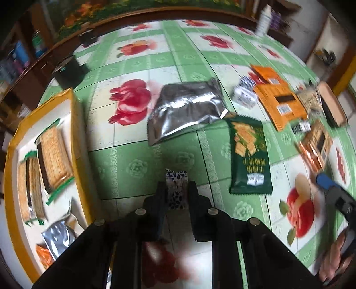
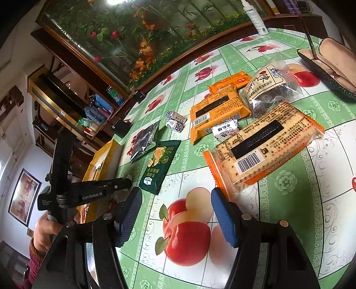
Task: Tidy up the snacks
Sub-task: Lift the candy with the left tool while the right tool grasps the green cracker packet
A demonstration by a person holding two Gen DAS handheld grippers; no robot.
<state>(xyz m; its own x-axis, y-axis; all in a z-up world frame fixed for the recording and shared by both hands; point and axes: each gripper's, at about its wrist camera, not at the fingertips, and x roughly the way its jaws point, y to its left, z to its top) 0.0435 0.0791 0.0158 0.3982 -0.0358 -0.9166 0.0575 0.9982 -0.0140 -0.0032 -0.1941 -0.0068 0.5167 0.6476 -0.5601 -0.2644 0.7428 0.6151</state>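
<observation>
My left gripper (image 1: pixel 175 186) is shut on a small blue-and-white patterned candy (image 1: pixel 175 189), just above the green tablecloth. To its left stands a yellow-rimmed box (image 1: pixel 75 124) holding cracker packets (image 1: pixel 53 153) and a silver pouch (image 1: pixel 60 235). Loose on the table lie a silver bag (image 1: pixel 187 109), a green cracker packet (image 1: pixel 249 155), more small candies (image 1: pixel 243 93) and orange packets (image 1: pixel 278 97). My right gripper (image 2: pixel 175 195) stands open over a printed apple with nothing between its blue pads. A large orange cracker packet (image 2: pixel 262 146) lies just beyond its right finger.
A clear bag of dark tea (image 2: pixel 267 89) and an open glasses case (image 2: pixel 333 64) sit at the far right. A white bottle (image 2: pixel 255 17) stands by the table's wooden back edge. A dark box (image 1: pixel 66 71) rests at the far left. A hand (image 2: pixel 44 231) holds the left gripper's handle.
</observation>
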